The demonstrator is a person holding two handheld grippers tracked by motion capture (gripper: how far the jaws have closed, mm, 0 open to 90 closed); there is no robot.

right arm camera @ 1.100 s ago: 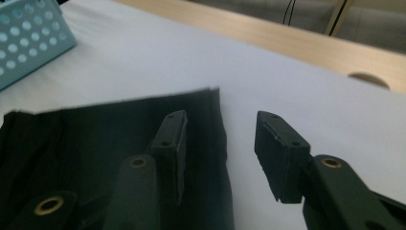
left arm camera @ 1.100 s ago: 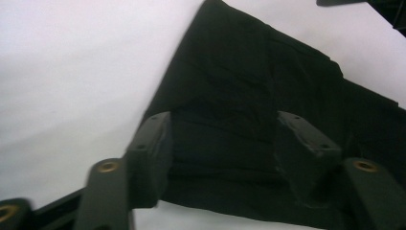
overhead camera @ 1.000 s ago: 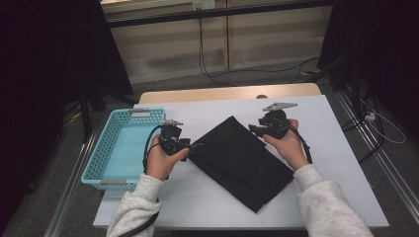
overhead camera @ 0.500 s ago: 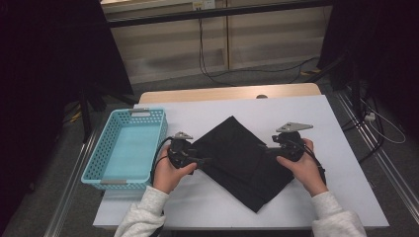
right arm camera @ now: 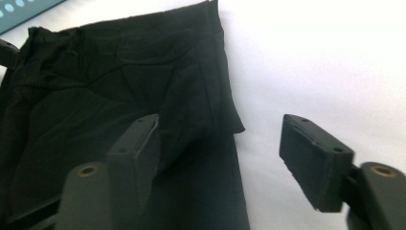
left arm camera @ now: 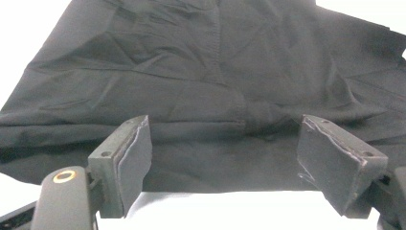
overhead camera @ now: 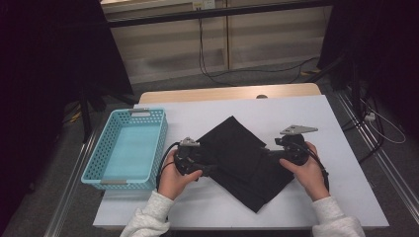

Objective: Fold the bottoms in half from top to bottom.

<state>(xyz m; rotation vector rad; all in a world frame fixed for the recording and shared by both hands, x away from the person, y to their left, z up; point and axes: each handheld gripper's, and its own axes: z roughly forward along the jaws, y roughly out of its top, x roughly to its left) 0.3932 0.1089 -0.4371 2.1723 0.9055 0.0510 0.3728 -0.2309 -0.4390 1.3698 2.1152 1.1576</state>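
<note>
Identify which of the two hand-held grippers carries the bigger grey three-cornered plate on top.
The right hand-held gripper: a broad grey plate stands above it, while the left hand-held gripper bears a much smaller one.

Basket [overhead camera: 129,148] left of cloth [overhead camera: 244,158]

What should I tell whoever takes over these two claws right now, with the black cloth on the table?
Left claw: open, jaws just opening, at the near left edge of the folded black cloth, nothing pinched.
Right claw: open at the cloth's right edge, a raised fold between the jaws, pads not pressing.
Cloth lies folded on the white table; the blue basket sits to its left with nothing in it.
Done: cloth folded, apparently. Left: probably grip it and move it to the basket.
</note>
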